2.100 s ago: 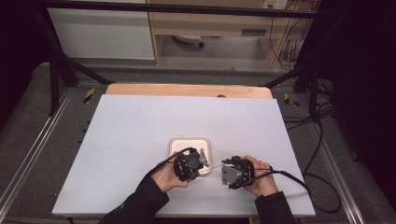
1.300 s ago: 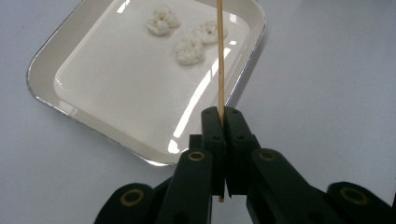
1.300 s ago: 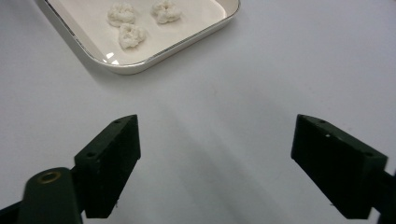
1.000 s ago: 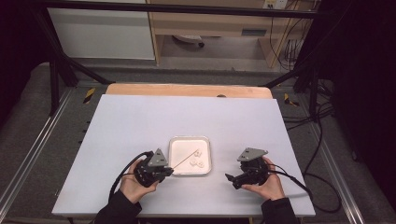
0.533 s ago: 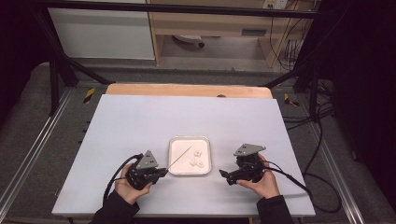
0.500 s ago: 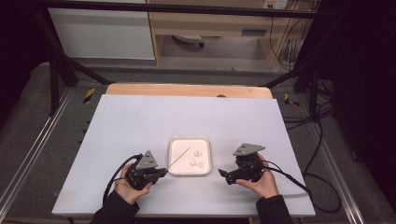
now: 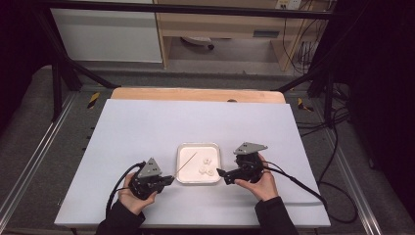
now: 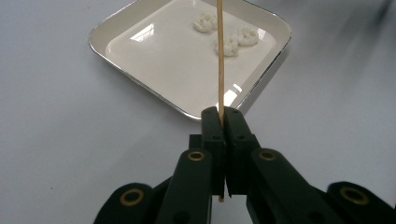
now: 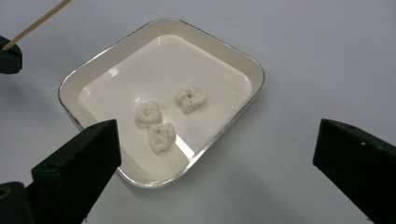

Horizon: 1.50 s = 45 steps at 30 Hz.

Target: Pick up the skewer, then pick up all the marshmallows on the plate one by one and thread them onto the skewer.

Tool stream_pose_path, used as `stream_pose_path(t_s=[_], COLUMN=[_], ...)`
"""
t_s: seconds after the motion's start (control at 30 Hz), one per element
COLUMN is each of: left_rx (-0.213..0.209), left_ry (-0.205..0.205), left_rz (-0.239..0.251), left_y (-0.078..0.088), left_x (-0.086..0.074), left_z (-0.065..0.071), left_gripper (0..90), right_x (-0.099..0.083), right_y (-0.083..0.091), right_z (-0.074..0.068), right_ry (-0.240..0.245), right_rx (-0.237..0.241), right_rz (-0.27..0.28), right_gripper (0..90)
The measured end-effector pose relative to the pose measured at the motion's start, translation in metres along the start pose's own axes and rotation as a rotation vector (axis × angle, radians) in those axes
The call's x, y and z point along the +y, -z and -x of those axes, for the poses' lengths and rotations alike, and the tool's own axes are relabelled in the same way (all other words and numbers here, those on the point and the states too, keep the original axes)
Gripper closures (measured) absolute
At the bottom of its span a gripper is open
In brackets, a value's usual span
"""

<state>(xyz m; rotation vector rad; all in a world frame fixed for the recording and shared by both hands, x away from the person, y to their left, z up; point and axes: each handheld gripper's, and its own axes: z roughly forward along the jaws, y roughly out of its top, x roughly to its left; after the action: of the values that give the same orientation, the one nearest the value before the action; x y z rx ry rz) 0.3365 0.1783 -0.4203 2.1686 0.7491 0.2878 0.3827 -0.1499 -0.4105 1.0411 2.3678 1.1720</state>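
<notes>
Both hands have drawn back from over the tray point(image 7: 198, 148) since two seconds ago and now sit on either side of it, the right one having shifted a little more in the last half second. On the tray's left, the left gripper point(image 7: 169, 179) rests low over the white desk point(image 7: 147, 127), its jaws pressed together and pinching a thin wooden skewer point(image 8: 219, 60) near its lower end; the stick slants up over the tray's left half, its far end above the tray floor. Just off the tray's right edge, the right gripper point(image 7: 220, 173) points toward the tray with its jaws spread wide and nothing between them. Three small white dough-like pieces point(image 9: 164, 119) lie close together in the tray's right half, two of them touching or nearly so and the third just beside them.
</notes>
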Motion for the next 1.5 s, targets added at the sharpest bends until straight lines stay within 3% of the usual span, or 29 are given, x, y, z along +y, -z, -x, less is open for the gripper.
stream_pose_path(t_s=[0.4, 0.67, 0.93, 1.17, 1.5], left_rx=[-0.004, -0.006, -0.011, -0.013, -0.01], left_ry=[0.008, 0.022, 0.026, 0.026, 0.031], left_rz=[0.007, 0.014, 0.015, 0.014, 0.017], left_y=[-0.001, -0.001, -0.003, -0.004, -0.004], left_x=[-0.001, -0.001, -0.002, -0.002, -0.002], left_z=[0.0, -0.001, -0.001, 0.0, 0.0], left_gripper=[88.5, 88.5, 88.5, 88.4, 88.4], right_x=[0.023, 0.034, 0.03, 0.024, 0.018], right_y=[-0.024, -0.045, -0.064, -0.072, -0.08], right_z=[-0.001, -0.005, -0.004, -0.004, -0.007], right_ry=[-0.013, 0.01, 0.009, 0.021, 0.032], right_rx=[-0.009, 0.007, 0.052, 0.063, 0.062], right_rz=[0.014, 0.003, -0.05, -0.103, -0.09], right_gripper=[4.2, 11.7, 24.0, 35.6, 55.2])
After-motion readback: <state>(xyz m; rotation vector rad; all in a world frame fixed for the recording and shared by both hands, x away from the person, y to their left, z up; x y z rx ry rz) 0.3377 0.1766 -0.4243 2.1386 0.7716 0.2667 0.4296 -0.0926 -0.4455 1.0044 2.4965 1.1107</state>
